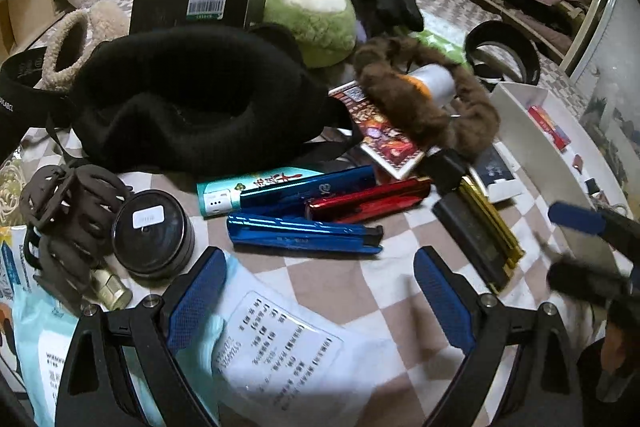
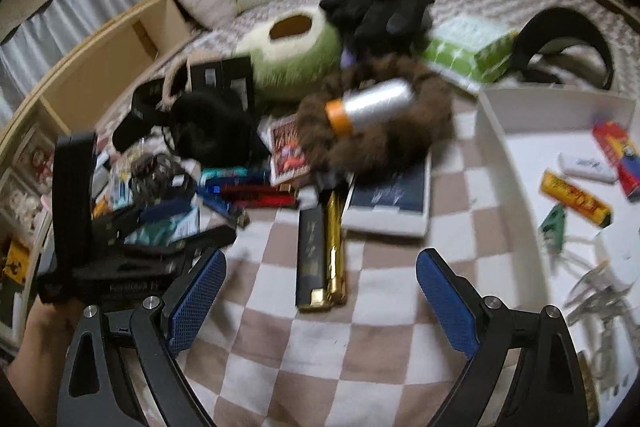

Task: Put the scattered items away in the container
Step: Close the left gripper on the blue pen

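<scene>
While both grippers hang above the checked bed cover, their jaws stand wide open and hold nothing. The left gripper is over a white printed pouch, and just ahead of it lie a blue folding comb, a red case and a teal tube, close together. The right gripper points at a black and gold harmonica, which lies free on the cover. Behind it a brown fur band with a silver bottle rests partly on a dark booklet. A black sleep mask and a green plush crowd the back. The white container stands at the right and has several small items in it, among them a yellow bar.
</scene>
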The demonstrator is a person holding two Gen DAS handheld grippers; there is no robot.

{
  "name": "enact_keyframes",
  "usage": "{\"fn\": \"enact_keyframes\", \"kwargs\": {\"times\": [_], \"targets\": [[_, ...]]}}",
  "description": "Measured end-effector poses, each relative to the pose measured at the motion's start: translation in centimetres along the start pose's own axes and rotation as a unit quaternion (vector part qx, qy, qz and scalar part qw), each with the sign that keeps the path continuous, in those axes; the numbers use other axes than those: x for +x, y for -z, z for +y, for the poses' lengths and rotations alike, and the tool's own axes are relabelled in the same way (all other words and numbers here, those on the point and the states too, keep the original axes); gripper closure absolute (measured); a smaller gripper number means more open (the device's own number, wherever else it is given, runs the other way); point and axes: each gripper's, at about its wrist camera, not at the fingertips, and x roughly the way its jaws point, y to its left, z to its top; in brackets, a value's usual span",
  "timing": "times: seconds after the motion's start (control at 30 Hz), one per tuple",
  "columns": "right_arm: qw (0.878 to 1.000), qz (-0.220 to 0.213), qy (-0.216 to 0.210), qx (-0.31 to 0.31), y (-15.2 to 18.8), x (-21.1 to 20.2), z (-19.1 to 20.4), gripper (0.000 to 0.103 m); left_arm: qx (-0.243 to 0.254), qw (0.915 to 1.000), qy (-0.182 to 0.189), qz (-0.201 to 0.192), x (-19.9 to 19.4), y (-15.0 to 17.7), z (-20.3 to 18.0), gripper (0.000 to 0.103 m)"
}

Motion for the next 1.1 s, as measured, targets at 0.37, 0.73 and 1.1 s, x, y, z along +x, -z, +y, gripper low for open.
{"fn": "enact_keyframes", "kwargs": {"times": [0.37,0.73,1.1], "targets": [[1.0,0.025,-0.008,0.003,0.5,0.8,0.0,0.007,0.024,0.9987,-0.045,-0.002,1.1,-0.3,0.1,0.007],[0.999,0.042,-0.02,0.014,1.0,1.2,-0.2,0.007,0.016,0.9981,-0.055,-0.024,-0.4,0.1,0.8,0.02],[0.997,0.063,-0.043,-0.017,1.1,2.8,1.3,0.007,-0.023,0.9968,-0.046,-0.062,-3.9,1.0,1.9,0.02]]}}
